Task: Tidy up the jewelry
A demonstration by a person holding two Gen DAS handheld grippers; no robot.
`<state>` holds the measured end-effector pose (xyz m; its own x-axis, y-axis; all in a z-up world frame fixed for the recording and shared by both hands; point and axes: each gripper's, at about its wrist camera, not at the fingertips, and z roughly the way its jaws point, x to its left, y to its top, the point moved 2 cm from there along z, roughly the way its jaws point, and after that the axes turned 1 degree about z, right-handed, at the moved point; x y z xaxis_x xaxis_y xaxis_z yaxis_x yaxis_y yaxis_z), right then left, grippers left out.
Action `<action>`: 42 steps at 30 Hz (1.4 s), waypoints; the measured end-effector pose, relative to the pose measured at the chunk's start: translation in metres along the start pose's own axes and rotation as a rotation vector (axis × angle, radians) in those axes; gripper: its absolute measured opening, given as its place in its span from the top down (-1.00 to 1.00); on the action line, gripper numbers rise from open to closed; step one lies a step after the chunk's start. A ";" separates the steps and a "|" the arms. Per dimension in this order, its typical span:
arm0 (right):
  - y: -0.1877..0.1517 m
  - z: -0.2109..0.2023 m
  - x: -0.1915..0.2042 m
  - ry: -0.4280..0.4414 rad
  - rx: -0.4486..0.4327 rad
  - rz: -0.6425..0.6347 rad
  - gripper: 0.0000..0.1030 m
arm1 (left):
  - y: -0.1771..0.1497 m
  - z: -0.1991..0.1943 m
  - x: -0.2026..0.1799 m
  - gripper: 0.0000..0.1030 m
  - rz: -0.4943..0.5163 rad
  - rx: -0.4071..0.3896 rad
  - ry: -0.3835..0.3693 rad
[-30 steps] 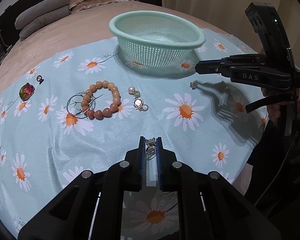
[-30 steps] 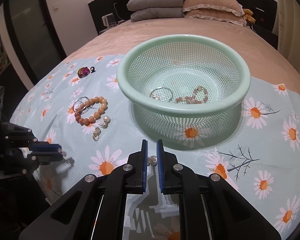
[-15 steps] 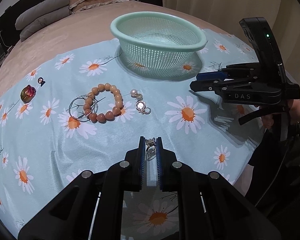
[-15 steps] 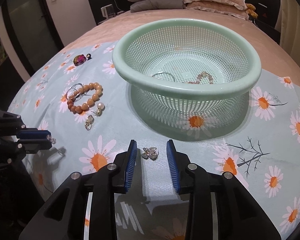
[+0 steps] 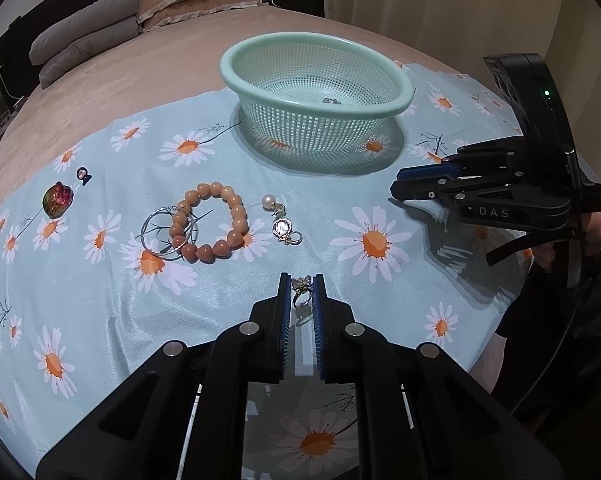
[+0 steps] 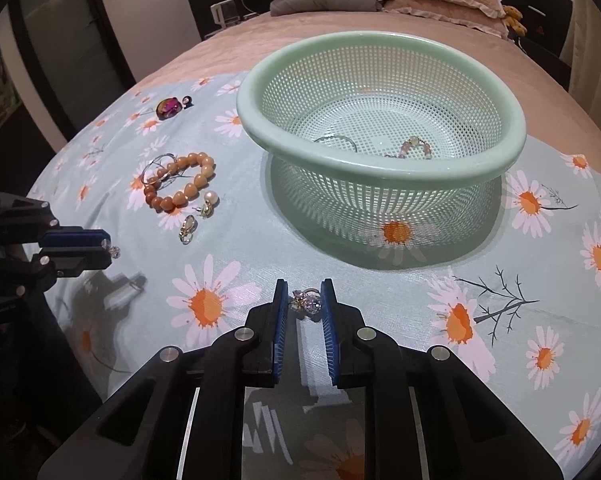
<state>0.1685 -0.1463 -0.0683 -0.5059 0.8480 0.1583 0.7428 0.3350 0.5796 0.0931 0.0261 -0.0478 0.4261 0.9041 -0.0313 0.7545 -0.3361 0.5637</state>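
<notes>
Right now my left gripper (image 5: pixel 301 294) is squeezed shut on a small silver ring (image 5: pixel 301 293), held up near the middle bottom of the left wrist picture, above the daisy cloth (image 5: pixel 380 288). My right gripper (image 6: pixel 305 300) has just been closing its jaws around a little sparkly earring (image 6: pixel 306 300) on the cloth; the jaws are narrow and the blue pads look like they touch it on both sides, but I can't be sure it is pinched tight yet. The green basket (image 6: pixel 380 168) sits just past the right gripper, up and a bit to the right in that picture, so my right hand is much nearer to it than my left. From the left gripper the basket is farther off, toward the top middle of its picture. Inside the basket I see a thin silver bangle (image 6: pixel 336 142) and a small beaded bracelet (image 6: pixel 414 148). Outside it, on the cloth, lie an orange bead bracelet (image 5: pixel 208 222) over some silver hoops (image 5: pixel 164 234), a pearl earring (image 5: pixel 269 202), a round silver charm (image 5: pixel 283 228), and a red shiny brooch (image 5: pixel 57 200) far to the left.
</notes>
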 end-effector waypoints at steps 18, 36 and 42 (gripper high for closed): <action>0.055 -0.093 -0.028 -0.081 -0.180 -0.073 0.70 | 0.084 -0.006 -0.004 0.78 0.109 -0.074 -0.009; 0.090 -0.052 -0.052 -0.091 -0.152 -0.082 0.69 | 0.146 0.050 -0.020 0.78 0.205 -0.046 -0.074; 0.091 -0.041 -0.059 -0.087 -0.154 -0.050 0.68 | 0.148 0.065 -0.013 0.69 0.186 -0.031 -0.062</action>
<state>0.2477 -0.1832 0.0076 -0.4959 0.8663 0.0603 0.6384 0.3166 0.7016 0.2313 -0.0526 -0.0173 0.5878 0.8086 0.0255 0.6444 -0.4871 0.5894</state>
